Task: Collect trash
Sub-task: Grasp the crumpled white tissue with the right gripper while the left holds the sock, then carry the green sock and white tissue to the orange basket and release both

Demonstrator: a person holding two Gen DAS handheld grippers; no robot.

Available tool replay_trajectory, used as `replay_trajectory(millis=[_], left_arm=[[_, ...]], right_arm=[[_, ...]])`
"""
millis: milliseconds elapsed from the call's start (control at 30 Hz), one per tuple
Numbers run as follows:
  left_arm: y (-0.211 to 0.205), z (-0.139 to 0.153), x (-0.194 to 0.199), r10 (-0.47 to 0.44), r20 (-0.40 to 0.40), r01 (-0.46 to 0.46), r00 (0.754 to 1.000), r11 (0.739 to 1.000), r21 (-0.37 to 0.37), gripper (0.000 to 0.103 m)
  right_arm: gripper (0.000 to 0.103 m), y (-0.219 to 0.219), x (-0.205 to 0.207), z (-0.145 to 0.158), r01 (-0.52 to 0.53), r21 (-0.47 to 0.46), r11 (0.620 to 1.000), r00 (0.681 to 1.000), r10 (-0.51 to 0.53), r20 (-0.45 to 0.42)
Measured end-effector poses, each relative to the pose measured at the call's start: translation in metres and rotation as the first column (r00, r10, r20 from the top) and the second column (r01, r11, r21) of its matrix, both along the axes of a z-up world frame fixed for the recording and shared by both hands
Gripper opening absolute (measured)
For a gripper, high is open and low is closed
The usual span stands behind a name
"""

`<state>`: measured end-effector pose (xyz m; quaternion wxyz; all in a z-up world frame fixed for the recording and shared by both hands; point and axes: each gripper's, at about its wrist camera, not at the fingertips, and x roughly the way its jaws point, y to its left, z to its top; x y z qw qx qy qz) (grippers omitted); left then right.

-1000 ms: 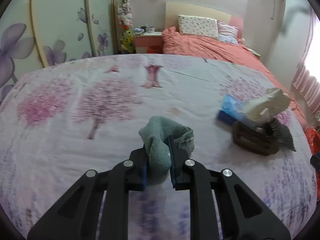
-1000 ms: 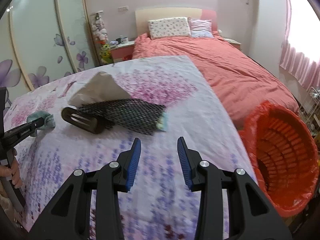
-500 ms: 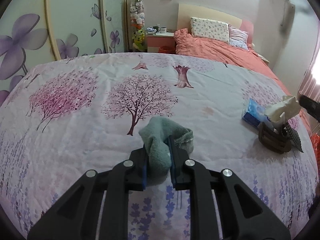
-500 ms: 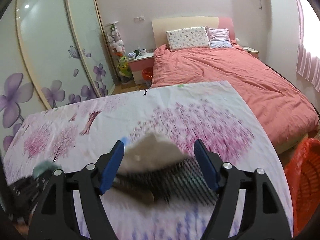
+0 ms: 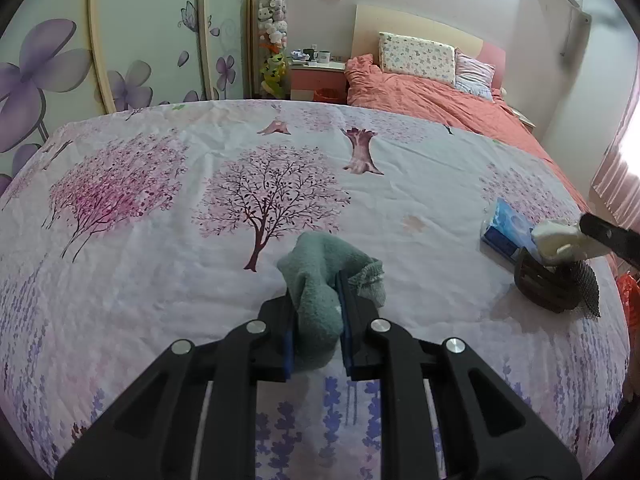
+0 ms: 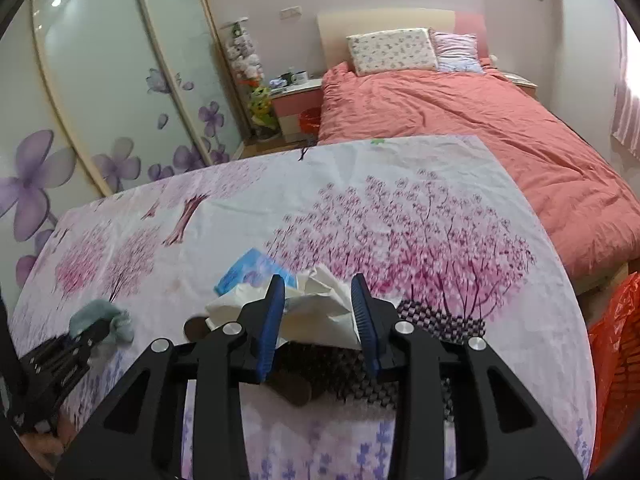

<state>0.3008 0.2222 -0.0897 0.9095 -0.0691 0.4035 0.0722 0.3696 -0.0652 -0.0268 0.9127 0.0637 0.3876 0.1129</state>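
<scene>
Tissue [image 6: 316, 312] between right gripper [image 6: 318, 322] jaws just closing, contact unclear; left gripper [image 5: 318, 320] jaws clamp sock [image 5: 320, 280].

Both cameras rode on the grippers, close above the tree-print sheet [image 5: 280, 152], angled downward along their fingers toward the far coral bed [image 6: 460, 128]. The left wrist view looked across the sheet's middle; the right wrist view stood nearer the sheet's right edge. Both views shared the crumpled tissue [image 5: 558, 236], the green sock [image 6: 96, 314] and the bedside table [image 5: 318, 74].
</scene>
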Motion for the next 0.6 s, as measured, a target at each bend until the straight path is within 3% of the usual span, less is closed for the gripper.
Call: replay_trajectory(millis=[433,500,600], left_arm=[[-0.008,-0.006,0.002,-0.005,-0.02,0.005,1.0,1.0,0.0,0.019],[-0.009,-0.006,0.002,-0.005,-0.02,0.005,1.0,1.0,0.001,0.019],[-0.01,-0.005,0.003,-0.004,-0.011,0.004,1.0,1.0,-0.004,0.018]], right_arm=[[0.034,0.002,-0.026,-0.023,-0.04,-0.04,0.998,0.998,0.039,-0.042],[0.019,0.002,-0.025,-0.023,-0.046,-0.026,0.999,0.998,0.046,-0.033],[0.011,0.004,-0.029,-0.021,-0.056,-0.033,0.998,0.998,0.056,-0.013]])
